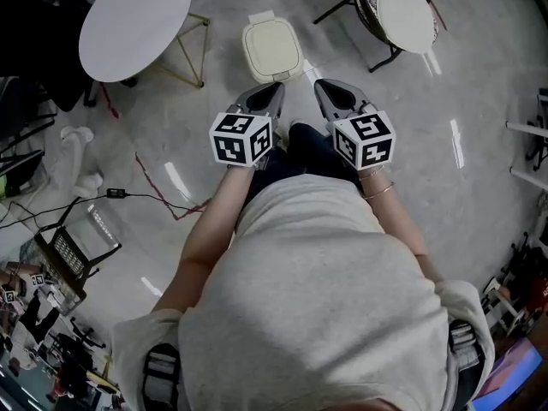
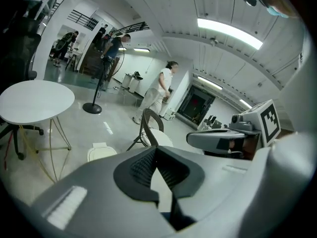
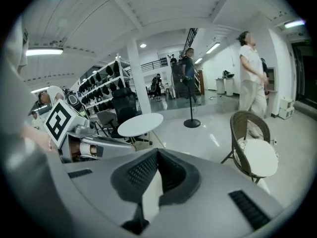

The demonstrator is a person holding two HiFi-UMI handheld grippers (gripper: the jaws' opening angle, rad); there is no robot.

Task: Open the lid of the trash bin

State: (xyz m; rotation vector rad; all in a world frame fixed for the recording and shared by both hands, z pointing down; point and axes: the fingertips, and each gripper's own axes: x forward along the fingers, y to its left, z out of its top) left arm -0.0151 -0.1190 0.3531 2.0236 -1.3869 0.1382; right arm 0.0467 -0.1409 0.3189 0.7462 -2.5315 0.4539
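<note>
Both left gripper [image 1: 275, 85] and right gripper [image 1: 319, 83] (fingers pressed together) hover near one closed trash bin [image 1: 271, 50].

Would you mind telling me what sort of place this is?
Probably a large open workspace or lab, not a home: polished floor with a round white table and wicker chair, shelving racks of dark gear, people standing about.

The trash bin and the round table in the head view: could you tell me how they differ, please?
The trash bin is cream and squarish; the round table is white and circular. The bin sits low on the floor; the table stands on thin legs. Both are pale, plain-topped.
</note>
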